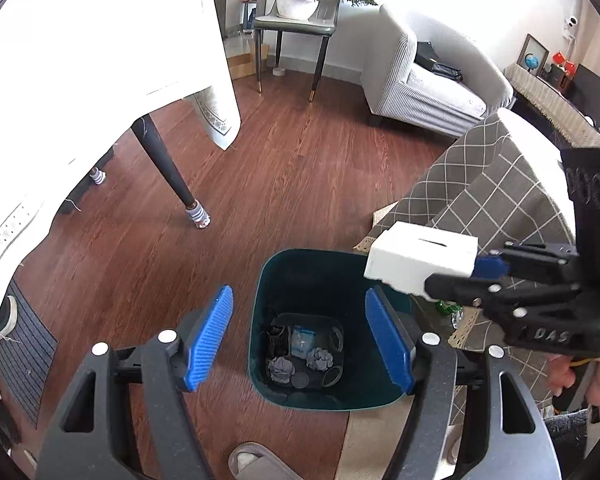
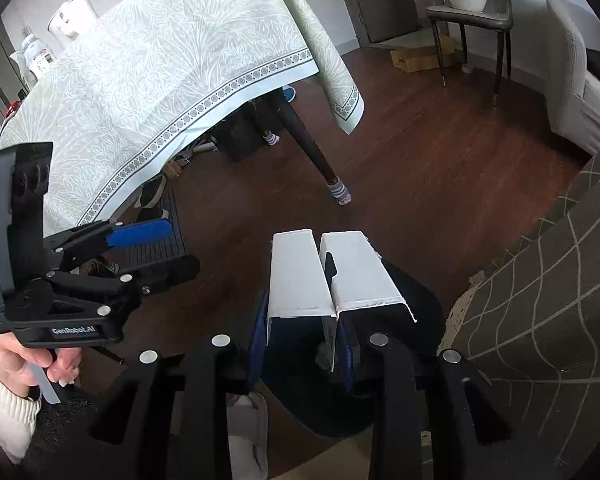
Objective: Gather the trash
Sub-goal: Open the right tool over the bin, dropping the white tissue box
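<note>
The dark green, square plastic waste bin (image 1: 300, 280) stands on the brown wood-plank floor (image 1: 300, 168), its rim open upward. A wide stretch of bare floor lies beyond it toward the black tapered table leg (image 1: 168, 168) with its striped sock foot. On the bin's right side it is hemmed in by the grey quilted cover with a white grid pattern (image 1: 492, 184), which touches or overlaps the rim there; the exact contact is hidden behind the box. A grey slipper (image 1: 256, 460) is cut off at the lower frame edge.

The left gripper (image 1: 300, 340) hangs above the bin with its 2 blue ribbed pads (image 1: 212, 332) spread wide apart and nothing between them. Between them, the bin floor shows crumpled grey paper balls (image 1: 320, 358), a small pale blue packet (image 1: 302, 340) and dark items too dim to identify.

The right gripper (image 1: 460, 276) is clenched on a white rectangular cardboard box with a slot in its top (image 1: 420, 258), gripping it at 1 end. The box juts out over the bin's right rim, held in the air. From the right wrist view the box (image 2: 336, 276) fills the space between the fingers, its flaps split open toward the camera, and it hides most of the bin below. The patterned pale tablecloth (image 2: 160, 80) overhangs the table edge at the left.
</note>
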`<state>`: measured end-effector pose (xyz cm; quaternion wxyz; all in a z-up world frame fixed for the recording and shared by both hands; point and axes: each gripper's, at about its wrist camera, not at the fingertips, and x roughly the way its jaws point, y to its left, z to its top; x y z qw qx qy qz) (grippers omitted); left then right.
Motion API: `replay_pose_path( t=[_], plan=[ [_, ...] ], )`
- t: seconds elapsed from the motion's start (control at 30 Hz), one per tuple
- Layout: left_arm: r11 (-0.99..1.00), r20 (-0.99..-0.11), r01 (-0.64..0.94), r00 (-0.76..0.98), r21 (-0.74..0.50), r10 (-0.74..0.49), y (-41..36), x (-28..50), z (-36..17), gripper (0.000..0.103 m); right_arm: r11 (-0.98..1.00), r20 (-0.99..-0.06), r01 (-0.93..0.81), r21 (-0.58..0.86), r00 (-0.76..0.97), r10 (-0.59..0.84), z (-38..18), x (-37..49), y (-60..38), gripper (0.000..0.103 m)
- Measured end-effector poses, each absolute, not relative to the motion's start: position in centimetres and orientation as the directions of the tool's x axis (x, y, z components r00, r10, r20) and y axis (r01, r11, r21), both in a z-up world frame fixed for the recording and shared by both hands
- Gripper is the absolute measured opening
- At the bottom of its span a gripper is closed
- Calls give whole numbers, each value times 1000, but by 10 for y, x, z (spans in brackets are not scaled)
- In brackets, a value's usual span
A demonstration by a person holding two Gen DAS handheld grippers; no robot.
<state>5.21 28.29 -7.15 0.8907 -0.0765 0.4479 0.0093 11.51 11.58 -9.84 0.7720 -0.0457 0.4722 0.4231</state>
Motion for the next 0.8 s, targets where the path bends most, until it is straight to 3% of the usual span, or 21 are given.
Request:
replay_pose_path(
  t=[0.1, 0.63, 0.67, 0.73, 0.8],
  plan=[
    [986, -787, -79, 613, -148, -69, 284, 52, -64, 61, 641, -798, -699, 316, 170, 579, -112, 113, 124, 31],
    [977, -688, -20, 713, -214, -136, 275, 45, -24, 42, 623, -903, -737, 262, 41, 427, -177, 94, 156, 31],
    [975, -681, -22, 719, -221, -138, 275, 45, -21, 42, 623, -907, -737, 262, 32, 420, -180, 93, 156, 32],
    [972, -672, -21, 725, -236, -148, 276, 46, -17, 42, 633, -910, -728, 262, 31, 413, -182, 93, 155, 49],
    [970, -666, -21, 730, -242, -150, 276, 47, -15, 42, 637, -909, -725, 262, 36, 415, -182, 92, 153, 56]
  ],
)
